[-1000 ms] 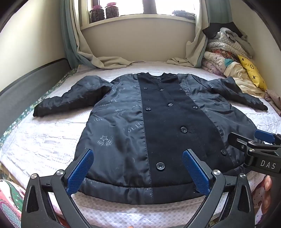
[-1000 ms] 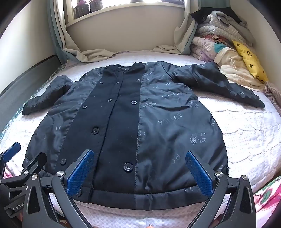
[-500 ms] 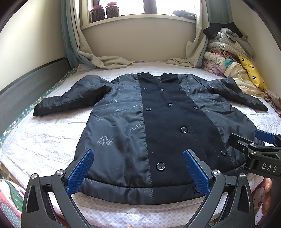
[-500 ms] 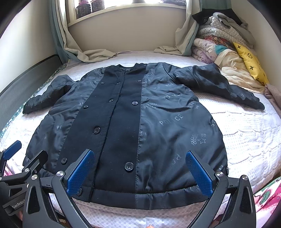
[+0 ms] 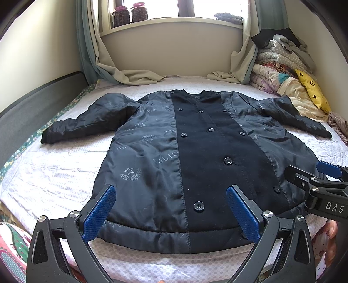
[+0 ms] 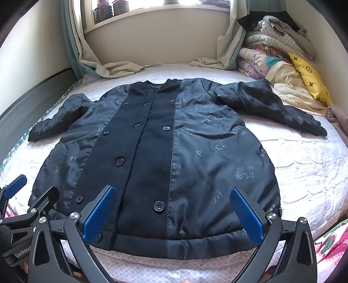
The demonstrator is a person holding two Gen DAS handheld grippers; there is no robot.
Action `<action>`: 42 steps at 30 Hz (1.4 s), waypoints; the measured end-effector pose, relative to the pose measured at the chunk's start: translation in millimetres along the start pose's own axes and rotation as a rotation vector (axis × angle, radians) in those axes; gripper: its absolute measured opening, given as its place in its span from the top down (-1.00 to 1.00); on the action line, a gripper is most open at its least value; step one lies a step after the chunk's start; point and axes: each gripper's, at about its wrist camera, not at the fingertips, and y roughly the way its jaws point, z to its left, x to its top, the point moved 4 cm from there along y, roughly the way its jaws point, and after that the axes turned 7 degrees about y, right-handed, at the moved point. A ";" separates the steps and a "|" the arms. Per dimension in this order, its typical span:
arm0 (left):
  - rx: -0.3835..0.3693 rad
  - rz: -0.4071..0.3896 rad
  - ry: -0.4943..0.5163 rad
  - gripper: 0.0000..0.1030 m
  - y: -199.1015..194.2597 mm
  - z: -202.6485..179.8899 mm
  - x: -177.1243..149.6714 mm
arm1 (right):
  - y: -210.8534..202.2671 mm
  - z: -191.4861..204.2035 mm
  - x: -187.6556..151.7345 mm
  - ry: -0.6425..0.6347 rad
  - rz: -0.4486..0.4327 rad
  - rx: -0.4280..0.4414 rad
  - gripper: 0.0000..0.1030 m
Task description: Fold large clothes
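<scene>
A large dark navy coat (image 5: 187,156) (image 6: 165,152) with a black buttoned front panel lies flat and face up on the bed, both sleeves spread outward, hem toward me. My left gripper (image 5: 171,196) hovers open above the hem, left of centre, holding nothing. My right gripper (image 6: 174,198) is open too, over the hem's right half, with nothing between its blue pads (image 6: 243,211). In the left wrist view the right gripper (image 5: 319,180) shows at the right edge. The left gripper (image 6: 24,196) appears at the left edge of the right wrist view.
The bed (image 5: 56,169) has a white quilted cover. A grey headboard (image 5: 32,104) runs along the left. Folded blankets and a yellow pillow (image 5: 311,91) pile at the back right. Curtains (image 5: 121,71) drape onto the bed under the window sill with jars (image 5: 130,13).
Both grippers stay open over the hem. The right wrist view has shifted slightly forward and up; the coat itself has not moved.
</scene>
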 end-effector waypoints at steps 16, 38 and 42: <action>-0.003 0.007 -0.003 -1.00 1.6 -1.4 -2.2 | -2.0 -0.5 -1.0 -0.006 -0.002 -0.003 -1.00; -0.003 0.013 -0.011 -1.00 3.9 0.6 -3.2 | 1.2 -1.4 -2.5 -0.003 0.009 -0.003 -1.00; 0.001 0.019 -0.031 -1.00 4.4 6.5 -3.4 | 1.7 -2.0 -2.2 -0.003 0.010 -0.004 -1.00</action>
